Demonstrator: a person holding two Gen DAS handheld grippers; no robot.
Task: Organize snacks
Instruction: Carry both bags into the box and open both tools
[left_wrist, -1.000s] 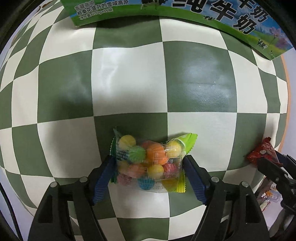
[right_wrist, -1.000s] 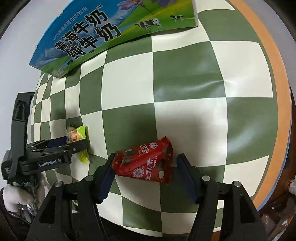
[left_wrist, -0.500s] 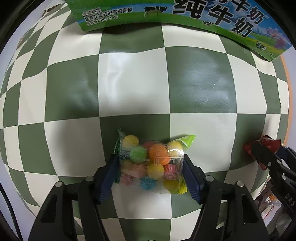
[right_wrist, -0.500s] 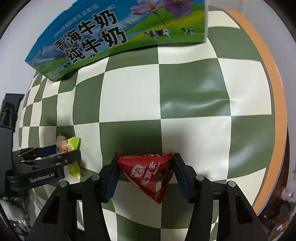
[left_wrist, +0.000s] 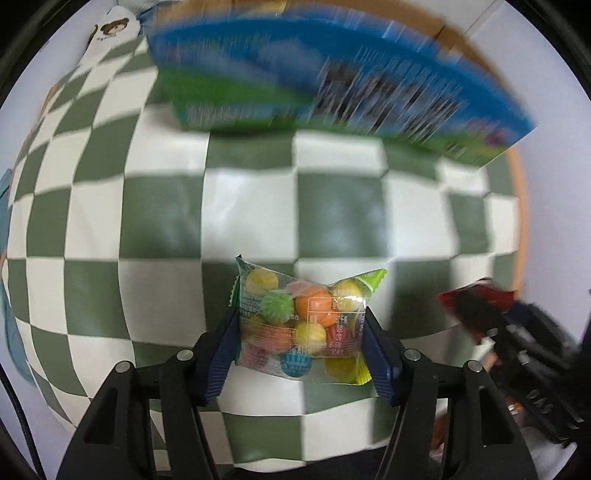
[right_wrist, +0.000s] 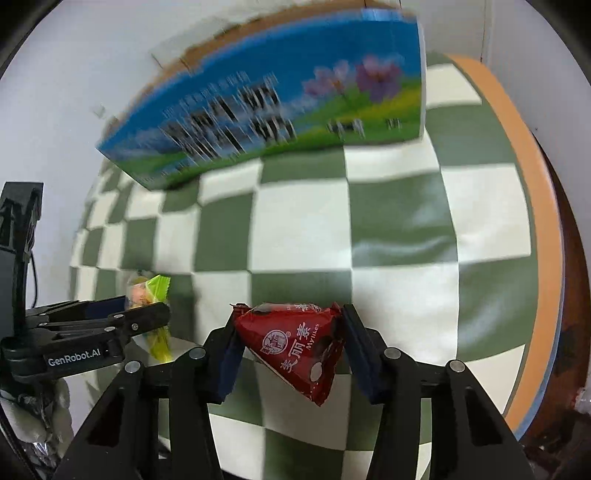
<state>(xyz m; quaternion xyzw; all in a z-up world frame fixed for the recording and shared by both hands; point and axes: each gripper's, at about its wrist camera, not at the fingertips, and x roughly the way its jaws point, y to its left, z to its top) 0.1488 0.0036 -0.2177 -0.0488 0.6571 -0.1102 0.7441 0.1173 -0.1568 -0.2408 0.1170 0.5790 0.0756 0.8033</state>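
My left gripper (left_wrist: 300, 332) is shut on a clear bag of coloured candy balls (left_wrist: 301, 319) and holds it above the checkered cloth. My right gripper (right_wrist: 290, 338) is shut on a red triangular snack packet (right_wrist: 295, 341), also lifted off the cloth. In the right wrist view the left gripper (right_wrist: 122, 321) with its candy bag (right_wrist: 153, 291) is at the left. In the left wrist view the right gripper (left_wrist: 517, 332) with the red packet (left_wrist: 476, 299) is at the right edge.
A blue and green milk carton box (left_wrist: 332, 85) with an open top stands at the back of the green and white checkered tablecloth (left_wrist: 166, 221); it also shows in the right wrist view (right_wrist: 266, 107). The table's orange edge (right_wrist: 532, 184) runs along the right.
Both grippers closed on their snacks and lifted them off the cloth. Both views have tilted up, so the whole milk box now shows, blurred by motion.
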